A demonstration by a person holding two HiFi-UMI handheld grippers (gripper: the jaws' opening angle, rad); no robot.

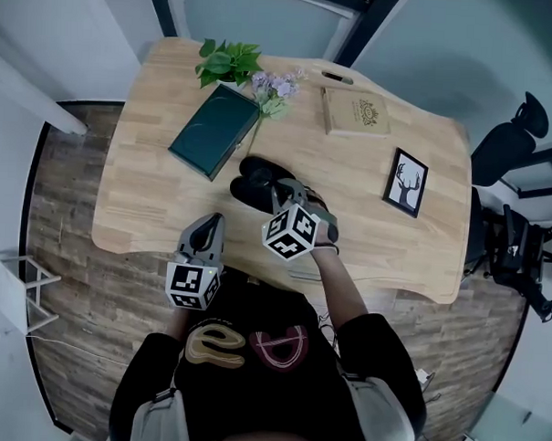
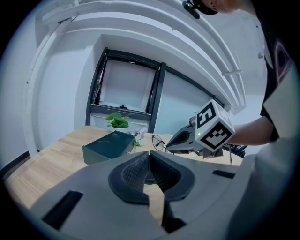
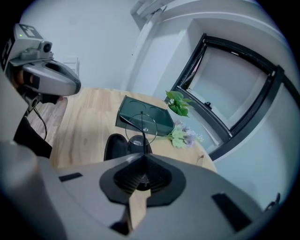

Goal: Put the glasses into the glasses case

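Right gripper [image 3: 142, 157]: jaws together, clamped on the thin wire frame of the glasses [image 3: 142, 124]. The gripper points down toward the table [image 1: 149, 209], with 1 round lens standing up past the jaw tips.

Glasses position: held directly over the black glasses case [image 3: 115, 146], which lies on the table near its middle and appears open. Contact between the glasses and the case cannot be determined.

Left gripper [image 2: 150, 155]: jaws together, nothing between them. It is held over the near table edge, well apart from the case, to the left of the right gripper.

Other items on the table:
1. dark green box [image 1: 214, 130], just behind the case
2. plant [image 1: 226, 60] and flowers [image 1: 275, 85] at the far edge
3. picture frame [image 1: 406, 181] at the right
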